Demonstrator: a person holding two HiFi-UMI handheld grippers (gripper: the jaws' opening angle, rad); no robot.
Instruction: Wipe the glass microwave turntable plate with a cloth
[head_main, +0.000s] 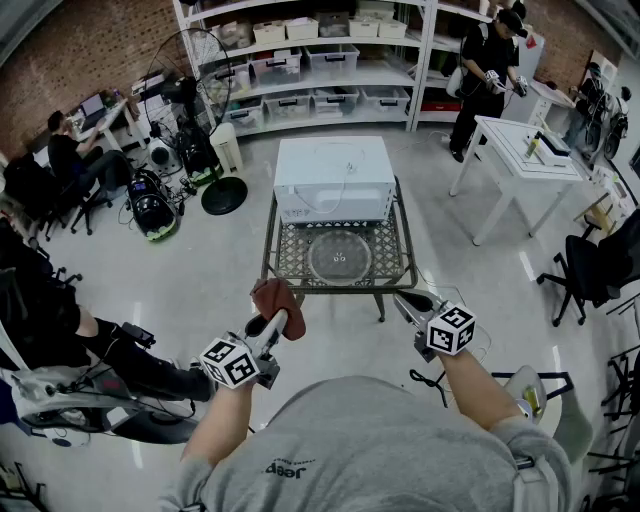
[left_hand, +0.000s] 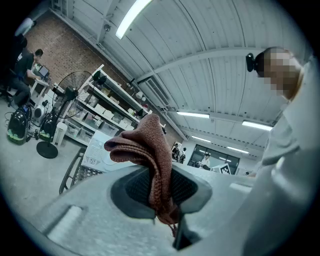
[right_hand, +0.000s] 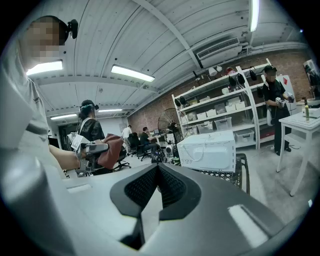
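Left gripper view first: the left gripper (left_hand: 160, 189) has its jaws clamped on a rust-brown cloth (left_hand: 145, 145). The cloth is pinched low between them, and the rest flops up and over to one side in a folded bunch. In the right gripper view, the right gripper (right_hand: 159, 187) has its jaws pressed together with nothing between them.

From the head view, both grippers hang in front of the person's chest, short of the table (head_main: 292, 258), and the cloth is in the air, touching nothing but the jaws. The glass turntable plate (head_main: 340, 257) lies flat on the table's metal lattice top, on the near side of the white microwave (head_main: 333, 178) and well apart from the cloth.

As I judge it, only the first part is done: the cloth is in hand. No wiping has begun. The cloth has yet to be brought down onto the glass and rubbed across it. The right gripper would have to open if it is to steady the rim.
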